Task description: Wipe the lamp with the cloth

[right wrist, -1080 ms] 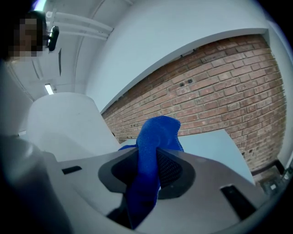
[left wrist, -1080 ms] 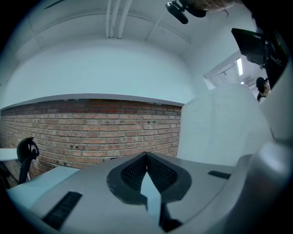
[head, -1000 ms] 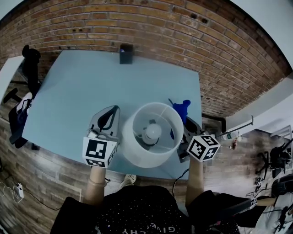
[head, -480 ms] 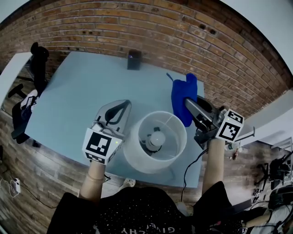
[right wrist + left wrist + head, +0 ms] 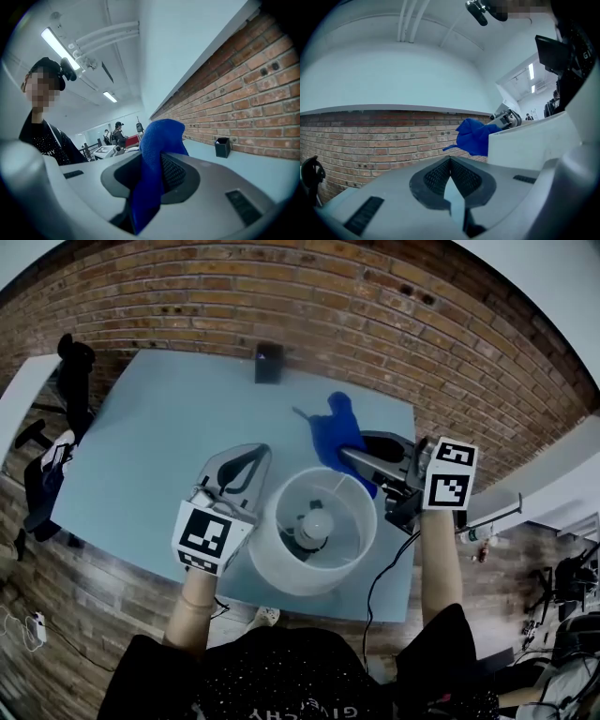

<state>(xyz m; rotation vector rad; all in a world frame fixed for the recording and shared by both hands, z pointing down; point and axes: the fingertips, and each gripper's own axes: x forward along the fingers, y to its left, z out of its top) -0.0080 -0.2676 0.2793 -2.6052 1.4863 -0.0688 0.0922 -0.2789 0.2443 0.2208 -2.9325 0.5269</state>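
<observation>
The lamp's round white shade point(image 5: 281, 554) stands near the front edge of the pale blue table point(image 5: 169, 418), its bulb point(image 5: 317, 519) showing inside. My right gripper point(image 5: 345, 455) is shut on a blue cloth point(image 5: 333, 427) just over the shade's far right rim. In the right gripper view the cloth point(image 5: 157, 136) hangs pinched between the jaws of that gripper point(image 5: 155, 164). My left gripper point(image 5: 251, 456) sits close beside the shade's left side, shut on nothing. In the left gripper view its tips point(image 5: 450, 161) meet, with the shade point(image 5: 529, 140) at right and the cloth point(image 5: 473, 136) beyond.
A small black box point(image 5: 269, 362) stands at the table's far edge against the brick wall point(image 5: 375, 324). A dark chair point(image 5: 66, 371) is off the left side. A black cable point(image 5: 375, 587) hangs off the front right of the table.
The right gripper has carried the cloth leftward, from the lamp's right side to over its far rim. The left gripper has barely moved.
</observation>
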